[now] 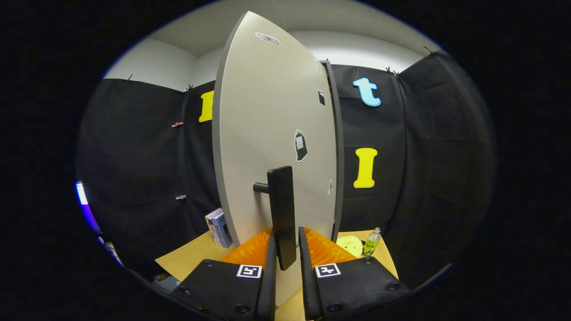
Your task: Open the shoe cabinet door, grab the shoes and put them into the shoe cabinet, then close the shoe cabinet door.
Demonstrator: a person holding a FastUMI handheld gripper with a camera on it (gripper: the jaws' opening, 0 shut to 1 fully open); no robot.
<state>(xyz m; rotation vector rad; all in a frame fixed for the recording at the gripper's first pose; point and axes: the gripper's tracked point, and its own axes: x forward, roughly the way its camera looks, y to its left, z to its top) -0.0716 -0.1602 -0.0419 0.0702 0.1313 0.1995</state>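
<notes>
Hand-held gripper (pixel 285 249): I have both fingers straddling the black door handle (pixel 282 214); whether they press it, I cannot tell.
Shoe cabinet door (pixel 272 133): dead ahead at 12 o'clock, blocking my view beyond.
Counter (pixel 192 256): two books (pixel 218 227) at 10 o'clock; one bottle (pixel 371 241) and one yellow toy (pixel 349 244) at 2 o'clock.

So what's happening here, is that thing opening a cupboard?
Yes. A hand-held gripper has its jaws set around the black handle of the shoe cabinet door; whether they actually press on it is hard to tell. The door stands partly open, swung out toward the camera. Beside the cabinet on the wooden table are some books, a yellow plush toy and a green bottle.
</notes>
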